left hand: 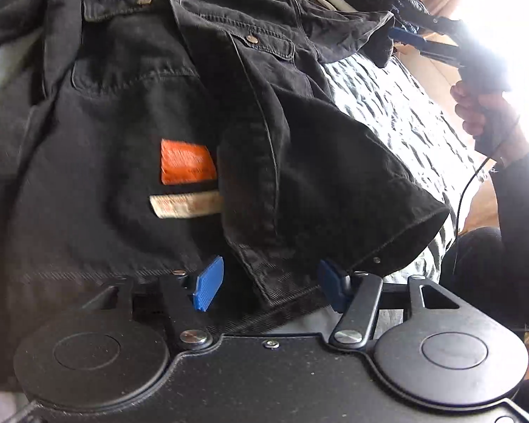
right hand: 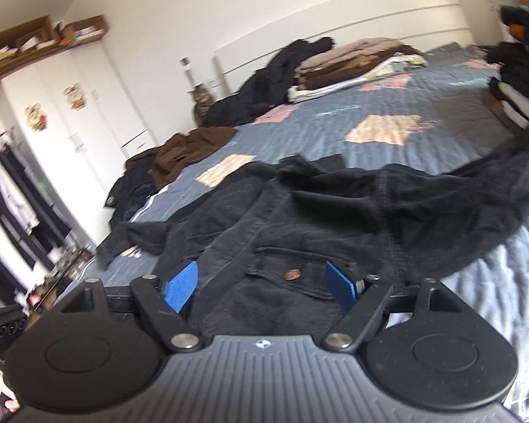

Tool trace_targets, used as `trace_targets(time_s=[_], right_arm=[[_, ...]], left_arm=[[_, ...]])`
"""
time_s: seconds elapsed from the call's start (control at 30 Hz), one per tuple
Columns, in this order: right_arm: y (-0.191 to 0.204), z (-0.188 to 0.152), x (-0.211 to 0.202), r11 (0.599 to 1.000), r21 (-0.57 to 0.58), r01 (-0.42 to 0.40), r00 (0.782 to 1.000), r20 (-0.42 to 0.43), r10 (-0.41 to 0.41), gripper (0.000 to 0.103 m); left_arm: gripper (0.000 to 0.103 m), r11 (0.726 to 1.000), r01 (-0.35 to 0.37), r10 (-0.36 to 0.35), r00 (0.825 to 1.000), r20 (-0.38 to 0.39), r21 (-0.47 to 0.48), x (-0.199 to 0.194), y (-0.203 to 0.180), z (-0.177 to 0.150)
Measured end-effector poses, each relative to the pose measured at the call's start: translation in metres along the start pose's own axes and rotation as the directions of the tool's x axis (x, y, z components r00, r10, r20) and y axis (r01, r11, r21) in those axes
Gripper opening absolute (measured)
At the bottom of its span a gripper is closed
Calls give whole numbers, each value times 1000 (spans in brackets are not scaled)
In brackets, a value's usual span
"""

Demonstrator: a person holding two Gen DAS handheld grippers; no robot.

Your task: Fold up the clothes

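Observation:
A black denim jacket (left hand: 123,123) lies spread on the bed, with an orange label (left hand: 187,162) and a pale label (left hand: 187,204) showing on it. One sleeve (left hand: 317,176) is laid across the body, its cuff toward my left gripper (left hand: 269,289). That gripper is open, with the jacket's hem edge between its blue pads (left hand: 208,289), which do not press it. My right gripper (right hand: 261,287) hangs open just above the jacket's buttoned chest pocket (right hand: 292,275). In the left wrist view, a hand (left hand: 483,112) holds the right gripper (left hand: 405,40) beside the jacket's far corner.
The bed has a grey patchwork quilt (right hand: 335,134) and a pale crinkled sheet (left hand: 388,105). Folded stacks (right hand: 352,67) sit at the headboard and at the right edge (right hand: 518,88). A brown garment (right hand: 190,148) and dark clothes lie along the left side. A white wardrobe (right hand: 70,105) stands beyond.

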State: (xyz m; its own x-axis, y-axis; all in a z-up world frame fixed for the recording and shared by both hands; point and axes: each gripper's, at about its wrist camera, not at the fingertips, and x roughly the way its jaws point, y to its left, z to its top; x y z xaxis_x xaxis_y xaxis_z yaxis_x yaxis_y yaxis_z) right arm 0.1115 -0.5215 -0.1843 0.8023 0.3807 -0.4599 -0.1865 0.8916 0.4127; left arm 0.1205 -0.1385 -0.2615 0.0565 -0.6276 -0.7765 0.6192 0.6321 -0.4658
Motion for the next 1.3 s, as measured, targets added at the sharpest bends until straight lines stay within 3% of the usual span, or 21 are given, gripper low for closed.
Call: trace_targets(time_s=[0.07,0.17,0.27,0.33,0.37,0.4,0.5,0.7,0.77,0.9,0.93,0.97,1.03,1.1,1.13,1.3], right_arm=[[11,-1,1,1000,-26,-16,1000,-9,16,82],[25,-4,5,997,-57,-45,999,-27,44,83],[37,-7,5,994,-85,-69,997,-39,66,84],[40,-7,4,992,-93,-81,996,-42,77,84],[42,-8,3,992,-96,-86,996,-42,82,84],[42,-8,1,991,-98,-88,996,-42,85,84],[40,-8,-5,992,-94,-86,996,-35,83,85],[30,-4,-14,995,-65,-73,997,-12,72,85],[30,-2,-15,996,-59,-73,997,-7,72,85],[33,0,-11,995,-59,-82,997,-12,81,86],[34,0,-10,994,-63,-85,996,-17,84,86],[36,-1,-8,994,-68,-88,996,-23,87,86],[39,-3,-7,993,-77,-94,995,-32,92,86],[41,-4,-8,991,-86,-99,995,-36,96,86],[40,-4,-9,991,-87,-99,995,-34,96,86],[32,-3,-7,995,-49,-84,996,-26,83,86]], left_arm=[[57,1000,-4,4,1000,-2,-5,7,-2,-8],[37,999,-21,21,1000,5,-32,16,-2,-13],[31,997,-22,23,1000,16,-78,23,0,-15],[22,996,-25,28,999,36,-88,22,-2,-16],[11,996,-24,28,998,50,-85,20,-4,-16],[9,998,-22,27,997,74,-65,13,-8,-18],[7,999,-38,38,989,140,-3,-15,-20,-24],[7,1000,-20,21,972,235,-9,-77,-17,-43],[6,999,-50,47,975,215,7,-78,-20,-46],[6,988,-154,153,987,48,1,-49,-14,-48],[6,989,-150,150,987,62,-11,-47,-14,-47],[8,989,-145,147,986,76,-22,-44,-13,-46],[21,991,-126,130,984,124,-36,-46,-14,-38],[70,993,-109,115,977,178,-39,-51,-15,-26],[77,993,-113,117,972,202,-29,-52,-16,-18],[79,990,-143,131,940,316,17,-55,-22,26]])
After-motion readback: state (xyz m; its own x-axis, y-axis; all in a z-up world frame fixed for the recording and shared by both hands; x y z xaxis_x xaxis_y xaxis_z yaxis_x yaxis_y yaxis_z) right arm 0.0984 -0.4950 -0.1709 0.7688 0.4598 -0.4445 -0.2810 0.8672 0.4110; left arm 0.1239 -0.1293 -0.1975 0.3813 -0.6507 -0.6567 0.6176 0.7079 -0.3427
